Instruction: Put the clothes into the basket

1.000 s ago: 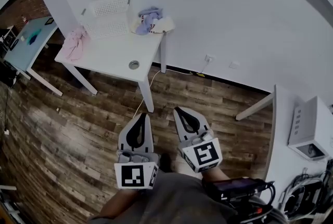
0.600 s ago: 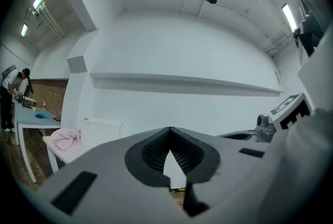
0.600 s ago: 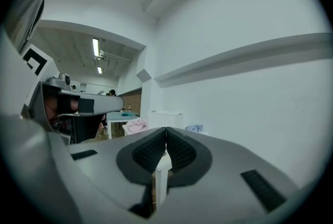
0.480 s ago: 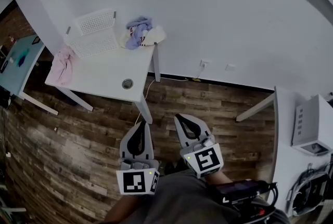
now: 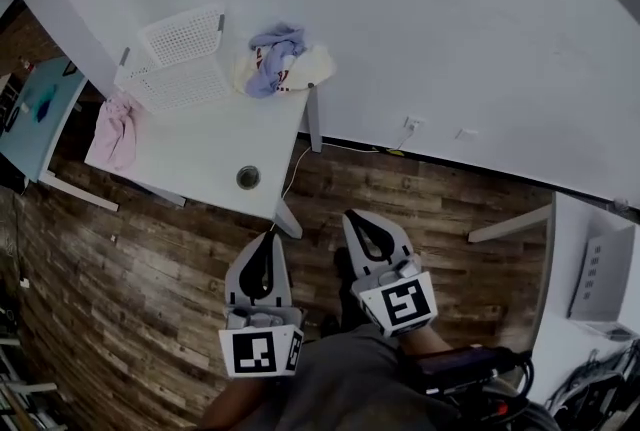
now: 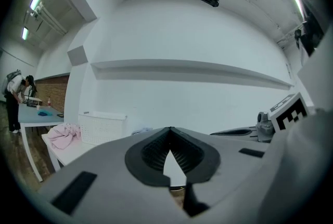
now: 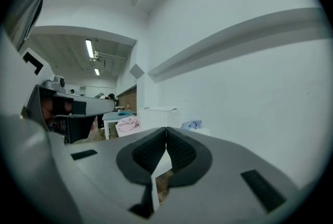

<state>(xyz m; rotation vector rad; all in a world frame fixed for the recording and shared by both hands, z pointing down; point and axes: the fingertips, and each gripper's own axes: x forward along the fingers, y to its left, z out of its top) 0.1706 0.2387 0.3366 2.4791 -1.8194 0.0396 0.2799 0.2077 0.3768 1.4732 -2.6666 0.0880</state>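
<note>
A white table [image 5: 210, 154] stands against the wall ahead. On it sits a white perforated basket [image 5: 178, 59] at the back. Beside the basket lies a heap of lilac and cream clothes [image 5: 282, 62], and a pink garment [image 5: 111, 132] hangs at the table's left edge. Both grippers are held low over the wooden floor, well short of the table. My left gripper [image 5: 268, 237] and my right gripper [image 5: 352, 217] are shut with nothing between their jaws. In the left gripper view the pink garment [image 6: 65, 135] and the basket [image 6: 102, 128] show far off.
A round cable hole [image 5: 248, 178] is in the table's near part. A blue-topped table [image 5: 40, 109] stands at the far left, with a person [image 6: 14, 101] by it. Another white desk [image 5: 590, 279] with devices and cables is at the right. A wall socket [image 5: 408, 126] has a cable.
The view has shifted slightly; the table now sits a little nearer and more to the right in the picture. Both grippers stay shut, low in front of the body.
</note>
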